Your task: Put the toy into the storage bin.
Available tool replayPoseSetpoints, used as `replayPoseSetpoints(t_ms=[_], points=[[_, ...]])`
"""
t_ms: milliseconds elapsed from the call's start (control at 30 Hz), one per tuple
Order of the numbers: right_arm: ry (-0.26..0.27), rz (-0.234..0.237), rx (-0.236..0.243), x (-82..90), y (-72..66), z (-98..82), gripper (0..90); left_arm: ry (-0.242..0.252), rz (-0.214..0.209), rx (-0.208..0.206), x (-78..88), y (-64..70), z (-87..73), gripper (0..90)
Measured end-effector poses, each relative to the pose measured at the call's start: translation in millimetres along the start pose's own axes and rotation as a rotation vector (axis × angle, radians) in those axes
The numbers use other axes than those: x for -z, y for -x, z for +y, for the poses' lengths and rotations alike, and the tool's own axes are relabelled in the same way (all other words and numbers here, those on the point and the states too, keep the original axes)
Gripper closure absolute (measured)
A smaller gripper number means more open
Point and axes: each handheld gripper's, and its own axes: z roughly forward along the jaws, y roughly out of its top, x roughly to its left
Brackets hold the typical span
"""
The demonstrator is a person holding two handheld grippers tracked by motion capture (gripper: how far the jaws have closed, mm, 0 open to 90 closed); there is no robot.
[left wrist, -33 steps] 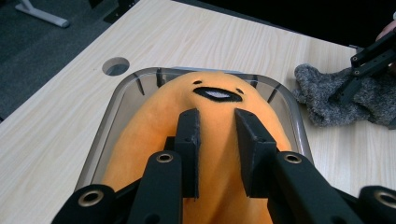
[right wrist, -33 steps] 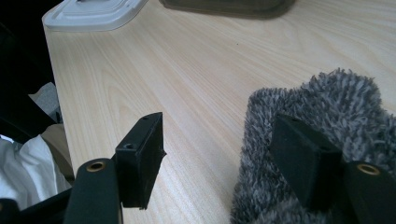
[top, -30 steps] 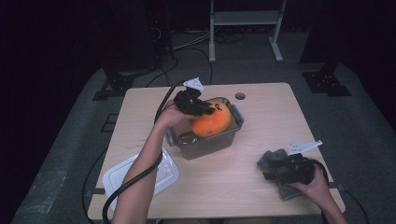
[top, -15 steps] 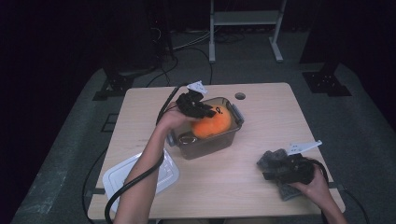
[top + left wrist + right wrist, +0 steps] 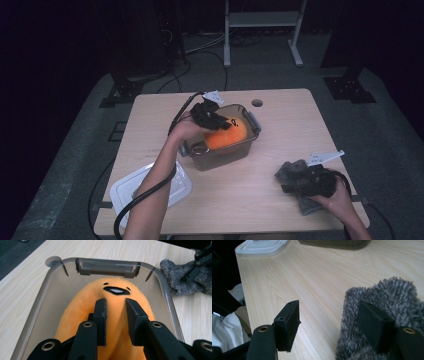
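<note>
An orange plush toy (image 5: 226, 136) with a small black face lies in a clear rectangular container (image 5: 220, 159) at the middle of the table. My left gripper (image 5: 220, 122) reaches into the container from its left end. In the left gripper view its jaws pinch a fold of the plush (image 5: 82, 307), so the left gripper (image 5: 116, 307) is shut on it. At the table's near right, my right gripper (image 5: 292, 180) rests by a grey fuzzy cloth (image 5: 295, 167). In the right gripper view the right gripper (image 5: 329, 312) stands wide open, one jaw lying on the cloth (image 5: 387, 295).
A white container lid (image 5: 150, 185) lies flat at the near left of the wooden table (image 5: 280, 120). A small round hole (image 5: 257, 103) marks the far edge. Cables trail from both grippers. Stands and cables lie on the dark floor beyond.
My left gripper has shifted slightly with the plush, which sits a little lower in the container. The right hand and the cloth have stayed put.
</note>
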Motion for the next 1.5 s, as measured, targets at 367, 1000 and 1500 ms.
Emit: replayPoseSetpoints(t_ms=[367,1000,1500], points=[[0.005,0.0,0.001,0.7,0.2,0.5,33.8,-0.046,-0.01,0.0,-6.1,-1.1,-2.2,71.0],[0.003,-0.001,0.003,0.5,0.4,0.5,33.8,-0.081,-0.011,-0.018,-8.3,0.9,-2.1,70.8],[0.003,-0.005,0.002,0.8,-0.5,0.9,33.8,0.028,-0.041,-0.049,13.3,13.2,7.6,65.1]])
